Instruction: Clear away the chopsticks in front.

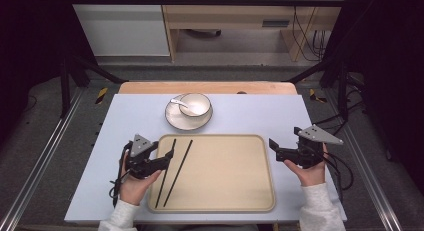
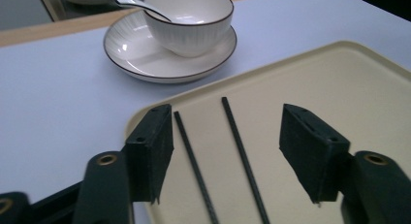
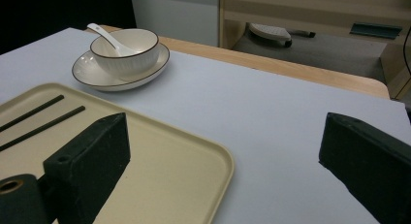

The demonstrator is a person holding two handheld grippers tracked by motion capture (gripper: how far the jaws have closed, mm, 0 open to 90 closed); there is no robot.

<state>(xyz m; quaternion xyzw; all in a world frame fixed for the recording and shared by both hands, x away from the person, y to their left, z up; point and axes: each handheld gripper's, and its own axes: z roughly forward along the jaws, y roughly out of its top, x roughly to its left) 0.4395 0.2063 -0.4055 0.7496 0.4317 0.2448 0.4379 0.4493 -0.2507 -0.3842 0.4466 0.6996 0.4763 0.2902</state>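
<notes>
Two thin black chopsticks [image 2: 232,151] side by side on beige tray [image 2: 368,98]

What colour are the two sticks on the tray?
Black chopsticks on a beige tray, clearest in the left gripper view.

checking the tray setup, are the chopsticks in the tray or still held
In the tray. Both chopsticks lie flat on the tray, side by side. The left gripper is open above them, its fingers clear of both.

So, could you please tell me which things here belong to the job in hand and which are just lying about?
In the job:
chopsticks
tray
left gripper, jaws open

Lying about:
bowl
spoon
plate
</notes>
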